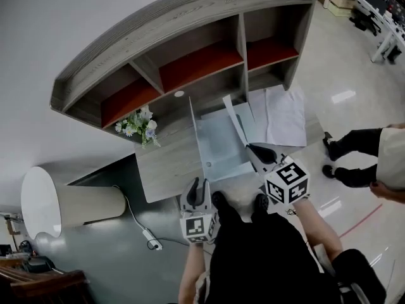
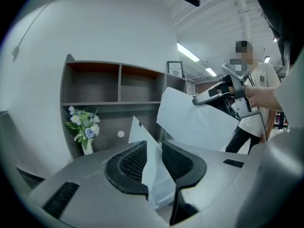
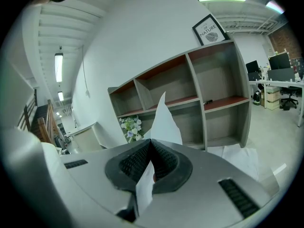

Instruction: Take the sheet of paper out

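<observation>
A translucent folder [image 1: 221, 145] lies open on the grey desk [image 1: 166, 163]; its cover [image 1: 194, 126] stands upright. My left gripper [image 1: 197, 185] is at the desk's near edge, and in the left gripper view the cover [image 2: 142, 136] passes between the left gripper's [image 2: 154, 158] pads with a gap beside it, so the jaws are open. My right gripper [image 1: 251, 148] is shut on a white sheet of paper [image 1: 233, 118] and holds it raised above the folder. The same sheet [image 3: 166, 122] rises from the pinched jaws of the right gripper [image 3: 151, 158] and shows broad in the left gripper view [image 2: 190, 122].
A grey shelf unit with red boards [image 1: 190, 59] stands at the desk's back. A small vase of flowers [image 1: 140, 125] is at the left, loose white sheets [image 1: 283, 116] at the right. A white cylinder [image 1: 57, 202] sits left of the desk. A person [image 1: 364, 154] stands at the right.
</observation>
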Demonstrator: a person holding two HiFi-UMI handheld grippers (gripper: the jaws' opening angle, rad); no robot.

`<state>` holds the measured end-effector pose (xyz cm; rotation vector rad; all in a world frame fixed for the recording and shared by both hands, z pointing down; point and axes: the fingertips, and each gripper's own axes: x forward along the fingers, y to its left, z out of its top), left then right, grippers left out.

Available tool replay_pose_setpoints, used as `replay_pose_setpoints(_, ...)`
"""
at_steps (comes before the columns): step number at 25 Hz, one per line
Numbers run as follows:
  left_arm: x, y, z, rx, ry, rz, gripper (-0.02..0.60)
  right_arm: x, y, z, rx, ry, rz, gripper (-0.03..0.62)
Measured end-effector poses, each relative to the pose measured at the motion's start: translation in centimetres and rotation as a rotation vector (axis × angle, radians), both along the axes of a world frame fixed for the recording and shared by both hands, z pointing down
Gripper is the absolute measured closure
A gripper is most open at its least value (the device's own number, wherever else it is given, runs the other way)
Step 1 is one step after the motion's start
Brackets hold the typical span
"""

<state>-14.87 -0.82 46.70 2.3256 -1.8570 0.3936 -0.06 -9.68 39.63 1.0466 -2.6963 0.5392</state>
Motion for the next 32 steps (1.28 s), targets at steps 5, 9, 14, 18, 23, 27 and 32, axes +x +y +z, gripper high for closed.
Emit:
replay_pose_setpoints(5, 1.1, 0.0, -0.9, 0.029, 0.002, -0.007, 0.489, 1.3, 0.4, -0.7, 0.016, -0.018, -0.009, 0.581)
replay_pose_setpoints(9, 2.2, 0.0, -1.6, 0.046, 0.015, -0.01, 0.489, 2.4, 0.9, -1.3, 0.032, -0.027, -0.014, 0.582)
replay_pose_setpoints(14, 3.6, -0.4, -3.0, 0.055, 0.014, 0.0, 0.489, 3.7, 1.4, -2.9, 0.071, -0.046, -0.019, 0.582)
replay_pose_setpoints(18, 5.0, -1.3, -5.2, 0.072, 0.042, 0.023, 0.492, 4.7, 1.7, -4.3, 0.103, -0.061, -0.021, 0.581)
replay_pose_setpoints(23, 7.0, -2.5, -8.5, 0.11, 0.069, 0.058, 0.509, 5.9, 1.9, -6.1, 0.145, -0.072, -0.028, 0.581)
replay_pose_setpoints(27, 8.6, -3.0, -10.8, 0.137, 0.095, 0.093, 0.529, 6.9, 2.2, -7.6, 0.178, -0.094, -0.031, 0.581)
replay_pose_setpoints(32, 10.2, -3.3, -13.0, 0.143, 0.109, 0.14, 0.551, 7.8, 2.7, -9.4, 0.209, -0.122, -0.054, 0.58)
